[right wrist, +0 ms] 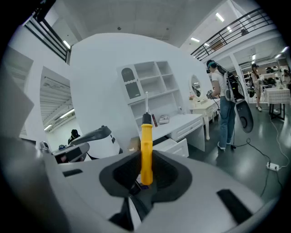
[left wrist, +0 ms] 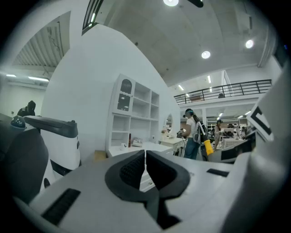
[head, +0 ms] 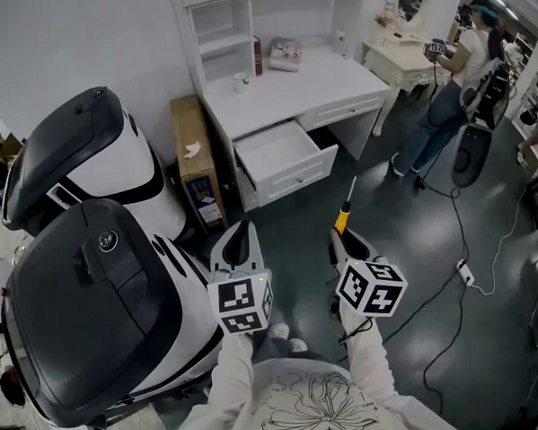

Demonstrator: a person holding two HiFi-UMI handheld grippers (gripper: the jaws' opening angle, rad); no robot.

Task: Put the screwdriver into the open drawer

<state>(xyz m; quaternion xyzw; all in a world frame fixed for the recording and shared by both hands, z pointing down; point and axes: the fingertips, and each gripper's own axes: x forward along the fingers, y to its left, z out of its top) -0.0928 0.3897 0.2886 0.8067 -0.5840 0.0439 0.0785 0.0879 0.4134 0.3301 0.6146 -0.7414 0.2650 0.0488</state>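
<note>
We see a white desk [head: 334, 80] standing on the dark grey floor [head: 405, 229], its drawer [head: 279, 151] pulled open toward us; on the desktop a small white cup [head: 241, 79] stands near the left, a dark red book [head: 257, 56] stands upright at the back, below the shelf unit [head: 219, 28], and a patterned box [head: 285, 54] lies just beside the book; on the floor a cardboard box [head: 198, 173] stands beside the desk's left side, a white scrap [head: 192, 150] on its top; a cable [head: 456, 236] and a power strip [head: 466, 274] lie off to the right.
</note>
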